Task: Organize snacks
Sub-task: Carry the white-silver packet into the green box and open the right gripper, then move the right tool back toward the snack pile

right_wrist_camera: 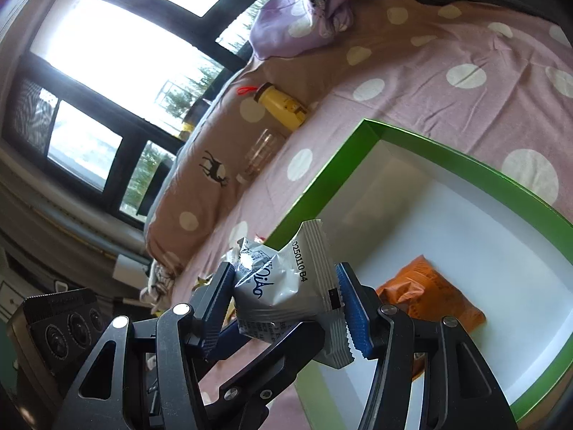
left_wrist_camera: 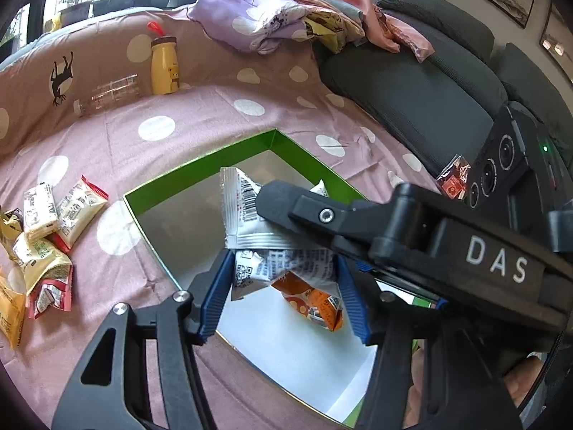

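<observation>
A green box (left_wrist_camera: 200,175) with a white inside lies on the pink dotted bedspread, and one orange snack packet (left_wrist_camera: 311,304) rests in it. My left gripper (left_wrist_camera: 283,268) is shut on a silver snack packet (left_wrist_camera: 297,263) above the box's near side. The right gripper's black finger (left_wrist_camera: 286,197) reaches in from the right and pinches a second silver packet (left_wrist_camera: 238,211) just above the first. In the right wrist view my right gripper (right_wrist_camera: 284,279) is shut on that silver packet (right_wrist_camera: 286,286), over the box's near left corner (right_wrist_camera: 283,236). The orange packet (right_wrist_camera: 429,294) lies beyond it.
A heap of loose snack packets (left_wrist_camera: 46,236) lies left of the box. A yellow bottle (left_wrist_camera: 164,64) and a clear plastic bottle (left_wrist_camera: 111,95) sit against the bed's raised edge. Bundled cloths (left_wrist_camera: 250,21) and dark cushions (left_wrist_camera: 412,89) bound the far right.
</observation>
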`<state>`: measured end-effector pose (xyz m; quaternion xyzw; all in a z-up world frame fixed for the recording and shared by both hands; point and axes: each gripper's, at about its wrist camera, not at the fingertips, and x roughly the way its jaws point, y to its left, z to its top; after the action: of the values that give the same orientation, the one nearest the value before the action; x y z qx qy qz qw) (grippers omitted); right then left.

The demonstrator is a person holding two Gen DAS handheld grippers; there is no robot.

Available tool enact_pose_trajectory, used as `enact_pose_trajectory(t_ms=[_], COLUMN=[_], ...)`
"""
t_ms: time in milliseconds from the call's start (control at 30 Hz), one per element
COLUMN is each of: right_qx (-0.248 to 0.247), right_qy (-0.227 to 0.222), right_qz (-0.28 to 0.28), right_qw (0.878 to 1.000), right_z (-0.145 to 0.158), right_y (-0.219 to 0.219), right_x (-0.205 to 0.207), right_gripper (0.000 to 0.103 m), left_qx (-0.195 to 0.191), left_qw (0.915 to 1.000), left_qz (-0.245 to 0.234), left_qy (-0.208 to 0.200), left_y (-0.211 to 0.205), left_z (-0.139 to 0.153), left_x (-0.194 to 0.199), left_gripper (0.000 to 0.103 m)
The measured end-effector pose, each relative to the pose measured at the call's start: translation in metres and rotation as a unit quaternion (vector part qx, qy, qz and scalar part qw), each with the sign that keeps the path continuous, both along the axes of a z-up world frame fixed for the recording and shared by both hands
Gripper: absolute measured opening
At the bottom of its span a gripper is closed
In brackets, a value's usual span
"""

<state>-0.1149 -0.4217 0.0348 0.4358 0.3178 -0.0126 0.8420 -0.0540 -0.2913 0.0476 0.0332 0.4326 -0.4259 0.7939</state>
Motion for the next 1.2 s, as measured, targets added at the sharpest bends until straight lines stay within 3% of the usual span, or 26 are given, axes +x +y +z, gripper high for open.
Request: enact_pose_trajectory(t_ms=[167, 367, 567, 833, 1067, 1200], right_qx=[0.014, -0.005, -0.046, -0.094, -0.151, -0.183], right_qy=[0.032, 0.066, 0.069, 0.069, 0.022, -0.004], right_qz=[-0.004, -0.014, -0.034, -0.056, -0.052, -0.034], right_qw=[0.999, 0.998, 0.996, 0.992, 0.987, 0.983], right_z=[-0.017, -0.024, -0.015, -0.004, 0.02, 0.033], right_y=[-0.007, -0.007, -0.003, 0.002, 0.025, 0.046], right_x=[0.006, 0.01, 0.007, 0.006, 0.004, 0.006], right_gripper=[0.06, 0.06, 0.06, 0.061, 0.084, 0.091], left_qx=[0.012, 0.014, 0.012, 0.009, -0.025, -0.029], left_qw=[0.9995, 0.9982, 0.9986, 0.9989, 0.9968, 0.9901], left_qz=[0.003, 0.01, 0.013, 0.036, 0.075, 0.136], left_qy=[0.028, 0.057, 0.05, 0.03, 0.011, -0.018], left_y=[-0.006, -0.006, -0.004, 0.018, 0.067, 0.11], left_z=[-0.013, -0.025, -0.021, -0.006, 0.014, 0.022], left_x=[0.005, 0.011, 0.009, 0.008, 0.0, -0.006], left_gripper=[0.058, 0.058, 0.06, 0.08, 0.081, 0.082])
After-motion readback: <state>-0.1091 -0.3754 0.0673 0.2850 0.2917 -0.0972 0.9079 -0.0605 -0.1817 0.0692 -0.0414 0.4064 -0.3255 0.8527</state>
